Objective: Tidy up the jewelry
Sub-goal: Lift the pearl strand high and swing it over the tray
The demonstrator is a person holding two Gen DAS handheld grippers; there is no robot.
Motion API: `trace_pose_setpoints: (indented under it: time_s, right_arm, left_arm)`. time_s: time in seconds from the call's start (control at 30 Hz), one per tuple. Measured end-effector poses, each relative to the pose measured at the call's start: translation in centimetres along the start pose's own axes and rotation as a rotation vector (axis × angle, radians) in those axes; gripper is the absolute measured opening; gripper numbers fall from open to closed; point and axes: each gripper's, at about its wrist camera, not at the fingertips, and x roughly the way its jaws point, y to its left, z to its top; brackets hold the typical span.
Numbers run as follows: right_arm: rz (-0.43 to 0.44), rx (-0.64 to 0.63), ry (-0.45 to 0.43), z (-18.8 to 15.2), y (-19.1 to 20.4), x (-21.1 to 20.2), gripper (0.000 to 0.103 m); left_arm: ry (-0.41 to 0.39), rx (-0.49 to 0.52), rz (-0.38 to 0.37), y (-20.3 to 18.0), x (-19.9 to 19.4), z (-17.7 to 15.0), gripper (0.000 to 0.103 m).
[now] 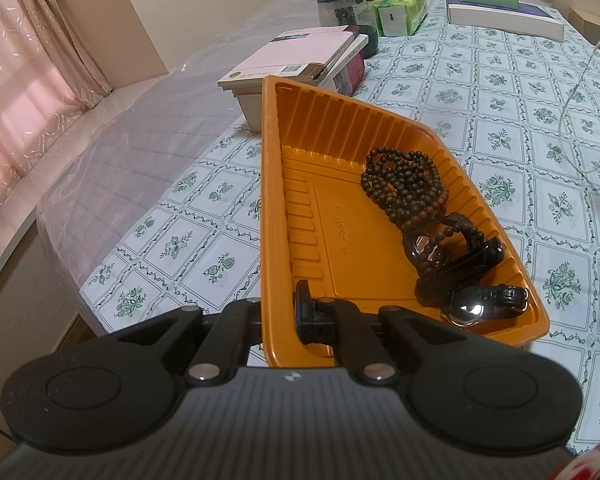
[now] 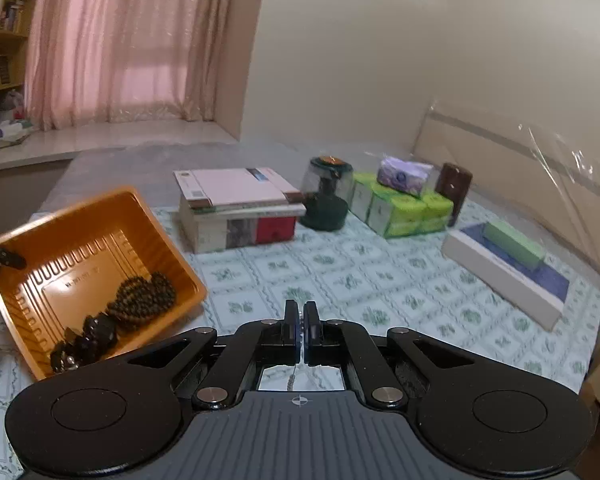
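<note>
An orange plastic tray (image 1: 296, 184) is tilted up, with my left gripper (image 1: 278, 312) shut on its near left wall, one finger inside and one outside. In it lie a dark brown bead string (image 1: 404, 184), a black bracelet (image 1: 452, 256) and a watch (image 1: 484, 302), slid to its low right side. The tray (image 2: 80, 220) also shows at the left of the right wrist view, with the beads (image 2: 144, 298). My right gripper (image 2: 301, 320) is shut on a thin pearl-like bead chain (image 2: 300, 322) that hangs between and below the fingers.
A table with a green-patterned cloth (image 1: 500, 120) carries a stack of books (image 2: 236, 208), a dark green jar (image 2: 326, 196), green tissue packs (image 2: 400, 208), a brown cylinder (image 2: 454, 188) and a flat white box (image 2: 504, 272). A white cord (image 1: 576, 92) lies at the right.
</note>
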Motion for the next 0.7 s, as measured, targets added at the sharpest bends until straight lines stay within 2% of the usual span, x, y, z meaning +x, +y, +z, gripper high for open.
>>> trace_pose_setpoints:
  time_s: [0.7]
  right_arm:
    - [0.158,-0.170,-0.097,6.6,5.7,0.2,0.001]
  left_arm:
    - [-0.004,-0.008,-0.013,0.2,0.2,-0.2,0.004]
